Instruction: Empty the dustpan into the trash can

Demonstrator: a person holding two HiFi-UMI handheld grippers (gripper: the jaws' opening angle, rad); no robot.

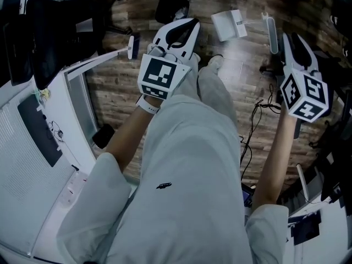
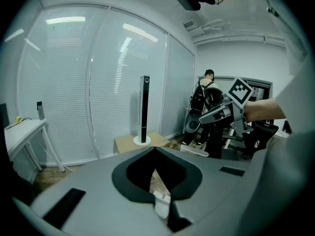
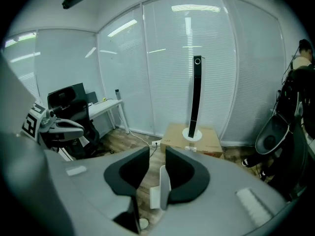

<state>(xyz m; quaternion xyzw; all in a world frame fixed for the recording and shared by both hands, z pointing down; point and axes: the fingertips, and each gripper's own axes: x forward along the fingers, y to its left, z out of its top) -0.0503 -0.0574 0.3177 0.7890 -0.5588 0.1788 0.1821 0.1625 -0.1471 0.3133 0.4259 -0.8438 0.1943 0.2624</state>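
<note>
1. Left gripper (image 1: 190,26): a white-and-black claw at the upper centre of the head view. Its jaws are closed tip to tip with nothing clamped.
2. Right gripper (image 1: 287,38): a matching claw at the upper right. Its jaws stand narrowly apart and pinch nothing.
3. White boxy plastic dustpan (image 1: 230,23) (identity judged, not certain): it lies on the brown wooden floor (image 1: 242,87) at the top centre of the frame. It is between the two claws, ahead of both, and touches neither.
4. Slim white bar (image 1: 270,34), probably the pan's handle: it is just left of the right claw's tips, with a sliver of floor between them. Its long axis runs top to bottom, roughly along that claw. The right gripper view shows it framed in the jaw gap.
5. Trash can: not firmly identified. A dark round-mouthed object (image 1: 171,7) at the top of the frame, beyond the left claw, may be it.
6. Key relation: the right claw is the nearer one to the bar, so a short move toward frame left would bring the bar between its jaws.
</note>
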